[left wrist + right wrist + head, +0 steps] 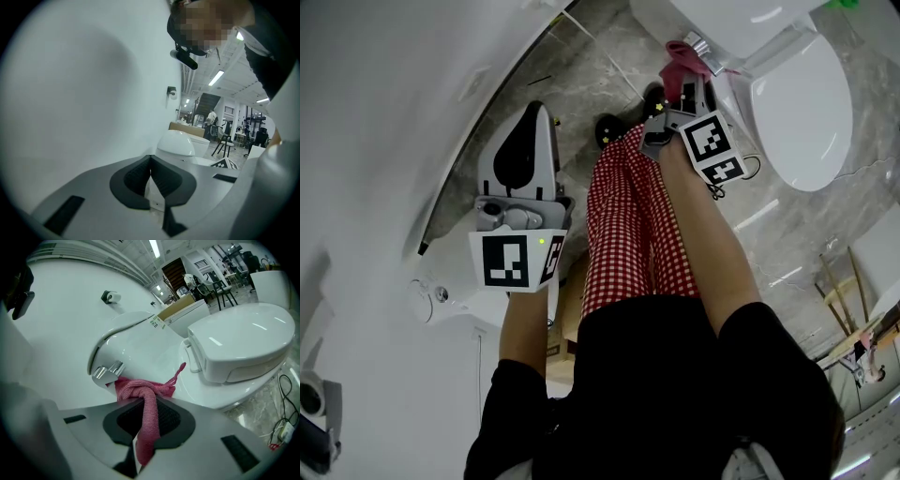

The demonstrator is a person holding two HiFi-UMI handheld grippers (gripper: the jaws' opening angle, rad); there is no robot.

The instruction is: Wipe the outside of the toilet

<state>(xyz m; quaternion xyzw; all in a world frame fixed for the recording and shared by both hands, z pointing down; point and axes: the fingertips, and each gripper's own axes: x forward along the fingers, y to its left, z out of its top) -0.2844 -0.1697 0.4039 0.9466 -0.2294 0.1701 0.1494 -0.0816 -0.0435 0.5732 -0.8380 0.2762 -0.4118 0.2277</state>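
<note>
Jaws of the right gripper [145, 414] clamp a bunched pink cloth [139, 390] against the glossy white toilet [140, 345]; left gripper [151, 176] closed, empty

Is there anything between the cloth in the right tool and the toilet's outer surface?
Nothing visible. The right tool holds the pink cloth right at the toilet tank, just beside the chrome flush lever.

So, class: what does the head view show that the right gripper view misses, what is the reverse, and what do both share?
Only the head view: the left hand-held gripper and the person's red checked trousers. Only the right gripper view: a wall-mounted roll holder and chairs far behind. Both: the pink cloth clamped in the right hand-held gripper, beside the white toilet with its lid down.
</note>
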